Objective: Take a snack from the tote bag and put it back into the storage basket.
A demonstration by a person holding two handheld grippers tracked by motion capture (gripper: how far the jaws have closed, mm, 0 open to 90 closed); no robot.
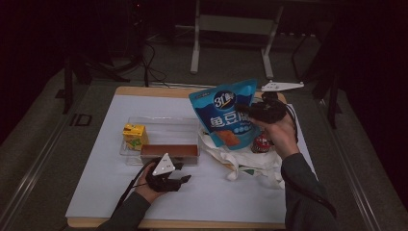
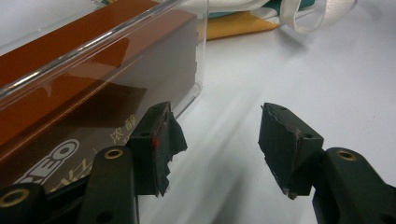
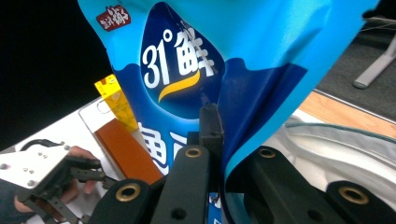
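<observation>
Right claw (image 3: 212, 140): clenched on pouch edge, film pinched between jaws.
Pouch (image 1: 230, 113): blue, hanging from claw, above tote (image 1: 250, 163), right of tray (image 1: 161, 126).
Handling: likely light, soft, slick film; creasing at pinch.
Hold: sealed edge probably safest, not the puffy belly.
Left claw (image 2: 215, 140): released, empty, beside brown box (image 2: 88, 88) in tray.
</observation>
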